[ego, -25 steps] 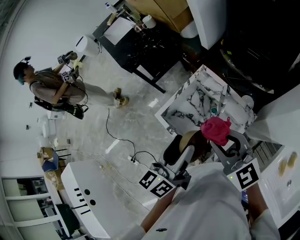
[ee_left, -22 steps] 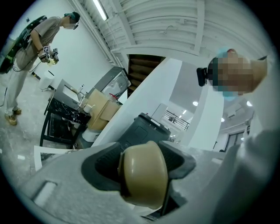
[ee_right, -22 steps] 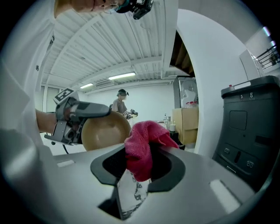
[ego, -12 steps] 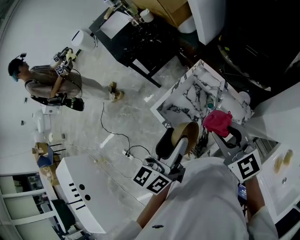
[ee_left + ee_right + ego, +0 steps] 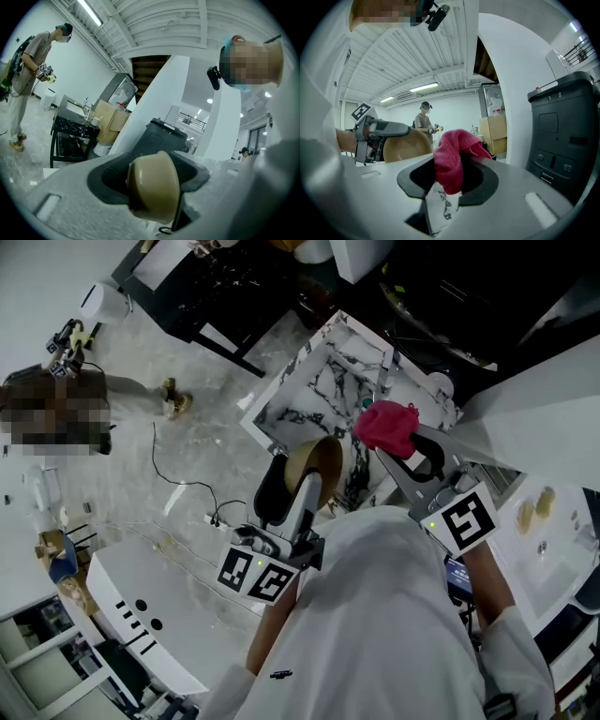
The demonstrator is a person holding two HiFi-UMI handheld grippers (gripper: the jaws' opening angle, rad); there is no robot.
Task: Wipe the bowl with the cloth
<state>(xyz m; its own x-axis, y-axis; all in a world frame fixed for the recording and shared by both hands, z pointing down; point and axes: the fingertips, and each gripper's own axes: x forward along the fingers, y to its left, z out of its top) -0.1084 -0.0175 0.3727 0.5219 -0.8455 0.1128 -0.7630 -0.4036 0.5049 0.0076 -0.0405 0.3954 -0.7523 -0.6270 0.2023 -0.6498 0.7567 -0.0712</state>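
My left gripper (image 5: pixel 302 482) is shut on the rim of a tan bowl (image 5: pixel 317 468), held in the air with its opening turned toward the right. The bowl (image 5: pixel 153 186) fills the space between the jaws in the left gripper view. My right gripper (image 5: pixel 398 444) is shut on a crumpled pink cloth (image 5: pixel 386 426), just right of the bowl and a small gap away. In the right gripper view the cloth (image 5: pixel 453 161) bulges out of the jaws and the bowl (image 5: pixel 405 146) shows at the left with the left gripper (image 5: pixel 377 129) on it.
A white marble-patterned table (image 5: pixel 319 395) lies below both grippers. A dark table (image 5: pixel 225 296) with small items stands farther off, a person (image 5: pixel 56 413) stands on the floor at the left, and a white counter (image 5: pixel 548 531) is at the right.
Both grippers, with bowl and cloth, have shifted left and up in the head view as the head camera moved. The bowl has turned so more of its tan inside shows.
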